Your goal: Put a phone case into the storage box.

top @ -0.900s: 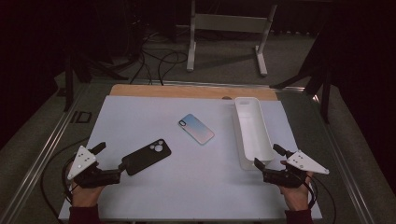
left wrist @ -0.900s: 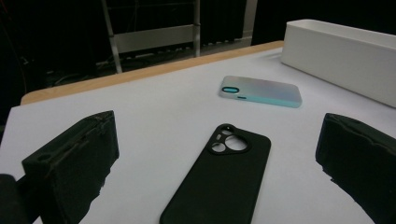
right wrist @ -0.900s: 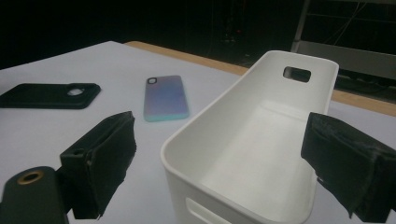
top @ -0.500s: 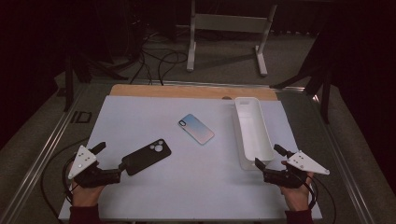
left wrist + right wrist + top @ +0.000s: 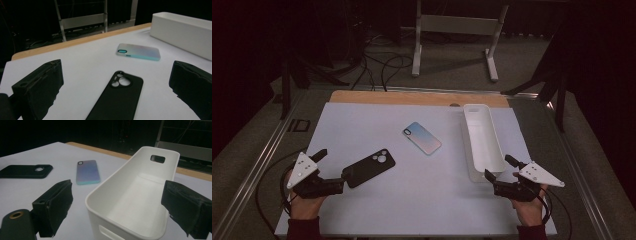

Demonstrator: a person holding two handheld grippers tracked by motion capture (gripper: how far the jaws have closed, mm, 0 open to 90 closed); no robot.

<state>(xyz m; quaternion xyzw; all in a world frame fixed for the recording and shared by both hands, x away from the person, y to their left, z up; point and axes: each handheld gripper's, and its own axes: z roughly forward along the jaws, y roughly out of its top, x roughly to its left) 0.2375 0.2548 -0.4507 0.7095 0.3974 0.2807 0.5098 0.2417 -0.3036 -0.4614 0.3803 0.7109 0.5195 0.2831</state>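
A white-topped surface (image 5: 362,125) with a bare wooden strip along its far edge carries three things. A long white bin (image 5: 482,141), open and empty with a cut-out handle in its end wall, lies lengthwise near the right side. Left of the bin, apart from it, a phone case (image 5: 422,138) in an iridescent blue-pink finish lies flat. Further left of the bin and nearer the person, a black phone case (image 5: 368,167) lies flat, camera cut-out towards the bin
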